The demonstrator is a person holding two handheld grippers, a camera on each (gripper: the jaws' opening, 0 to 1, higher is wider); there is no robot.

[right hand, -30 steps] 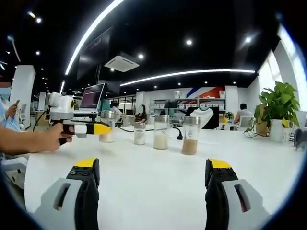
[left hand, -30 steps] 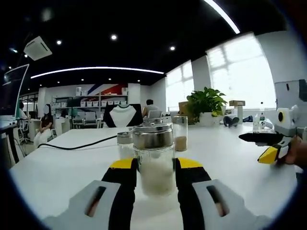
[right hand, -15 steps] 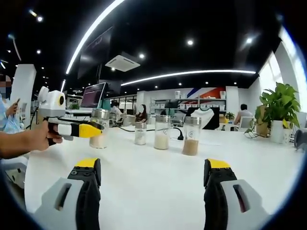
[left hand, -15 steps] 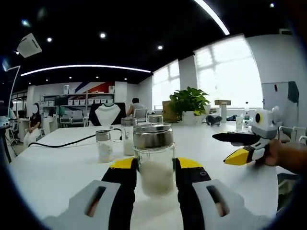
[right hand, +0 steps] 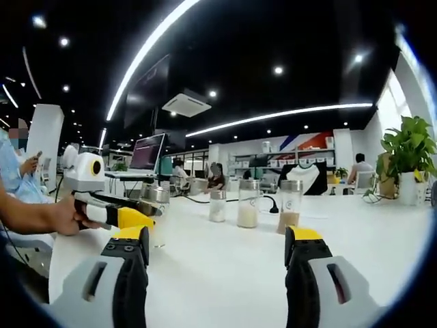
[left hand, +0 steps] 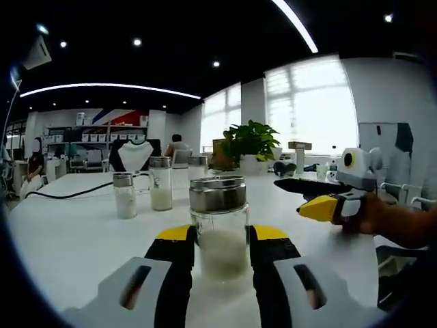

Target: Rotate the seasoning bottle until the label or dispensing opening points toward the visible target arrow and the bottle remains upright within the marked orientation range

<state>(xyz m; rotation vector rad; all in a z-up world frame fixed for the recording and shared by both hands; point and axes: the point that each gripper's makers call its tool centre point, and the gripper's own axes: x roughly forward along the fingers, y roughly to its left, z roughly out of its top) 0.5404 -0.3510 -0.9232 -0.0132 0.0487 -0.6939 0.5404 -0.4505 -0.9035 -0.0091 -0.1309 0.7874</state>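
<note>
Left gripper (left hand: 220, 239) clamped on seasoning bottle (left hand: 218, 225), upright on near part of white table (left hand: 68, 232). Right gripper (right hand: 213, 239) spread wide, grasping nothing. No target arrow or label visible; alignment unconfirmed, rotation likely unfinished.

White table (left hand: 61, 232), glossy. In the left gripper view, a glass seasoning bottle (left hand: 218, 229) with a metal lid and white fill is stood upright on it. Two smaller jars are set further back: short one (left hand: 124, 196), taller one (left hand: 160, 183) just beside it. A black cable (left hand: 61, 197) is laid across the far left. In the right gripper view, three jars are lined up: (right hand: 217, 206), (right hand: 248, 203), and one with brown fill (right hand: 290, 206).
</note>
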